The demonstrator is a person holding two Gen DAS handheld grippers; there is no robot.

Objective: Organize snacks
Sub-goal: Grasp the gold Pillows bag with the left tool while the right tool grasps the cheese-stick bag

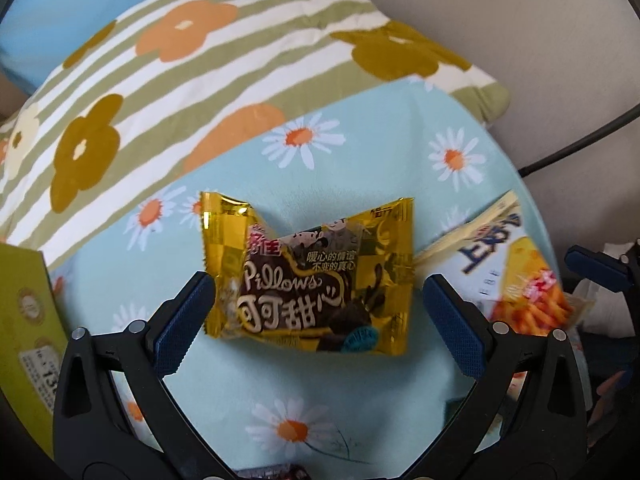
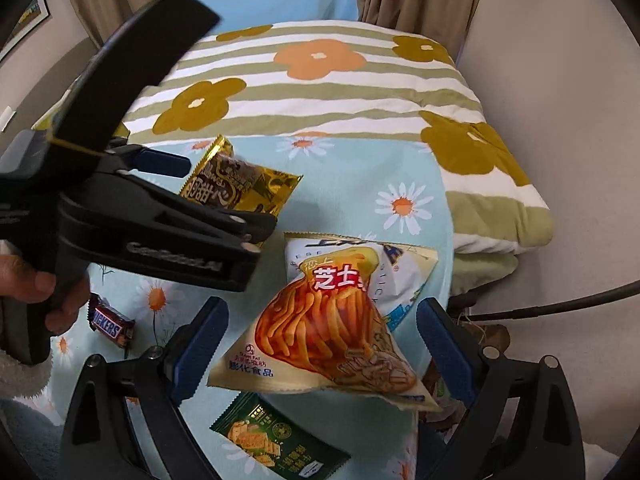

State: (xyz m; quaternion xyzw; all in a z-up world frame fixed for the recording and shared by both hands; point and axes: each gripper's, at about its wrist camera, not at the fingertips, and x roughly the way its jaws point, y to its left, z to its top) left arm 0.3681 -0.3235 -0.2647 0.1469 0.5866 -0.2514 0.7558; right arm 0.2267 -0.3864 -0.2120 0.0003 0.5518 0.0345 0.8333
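A gold Pillows snack packet (image 1: 308, 276) lies flat on the light-blue daisy cloth (image 1: 320, 400). My left gripper (image 1: 318, 284) points down over it, open, one blue pad at each side edge of the packet. In the right wrist view the same packet (image 2: 248, 184) shows under that left gripper (image 2: 224, 196). A cheese-stick bag (image 2: 332, 320) lies lower right on the cloth (image 2: 360, 184). Over this bag my right gripper (image 2: 323, 306) hangs open, its pads apart from the bag on both sides. The bag (image 1: 516, 272) also shows at the right in the left wrist view.
A Snickers bar (image 2: 110, 322) lies left of the right gripper and a dark green cracker packet (image 2: 276, 440) below the bag. A green box (image 1: 24, 340) stands at the left. A folded striped flower blanket (image 2: 320, 80) lies behind. A black cable (image 2: 560, 304) runs at the right.
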